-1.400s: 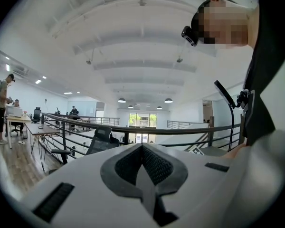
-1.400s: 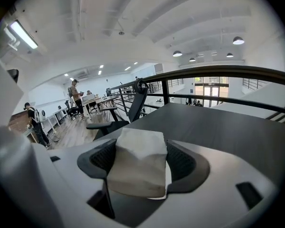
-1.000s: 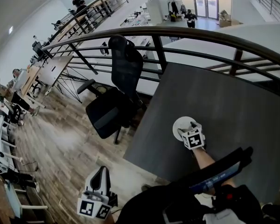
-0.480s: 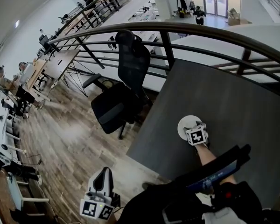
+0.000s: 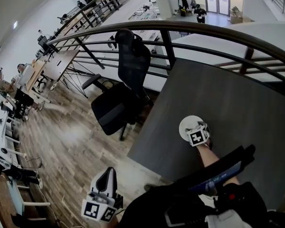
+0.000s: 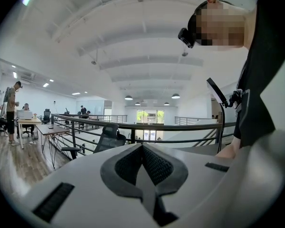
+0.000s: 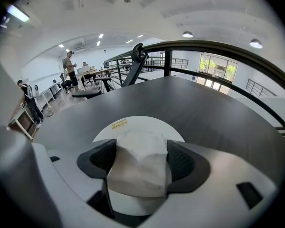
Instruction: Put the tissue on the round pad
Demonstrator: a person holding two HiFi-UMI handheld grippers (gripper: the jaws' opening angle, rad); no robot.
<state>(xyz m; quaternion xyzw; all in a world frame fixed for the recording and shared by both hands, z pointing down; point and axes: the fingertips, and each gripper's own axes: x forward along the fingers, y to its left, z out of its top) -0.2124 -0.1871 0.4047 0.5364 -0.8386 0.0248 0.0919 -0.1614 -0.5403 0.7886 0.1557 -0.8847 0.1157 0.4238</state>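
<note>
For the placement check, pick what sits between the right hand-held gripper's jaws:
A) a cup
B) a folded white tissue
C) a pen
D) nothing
B: in the right gripper view, the tissue fills the gap between the pads of the right hand-held gripper, over the round pad.

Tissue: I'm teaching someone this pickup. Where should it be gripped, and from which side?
Pinch the tissue across its two opposite flanks at mid-body, coming from above at a downward slant, as the right gripper holds it over the round pad. It is a soft, bulky wad, so side pressure should bunch it firmly.
</note>
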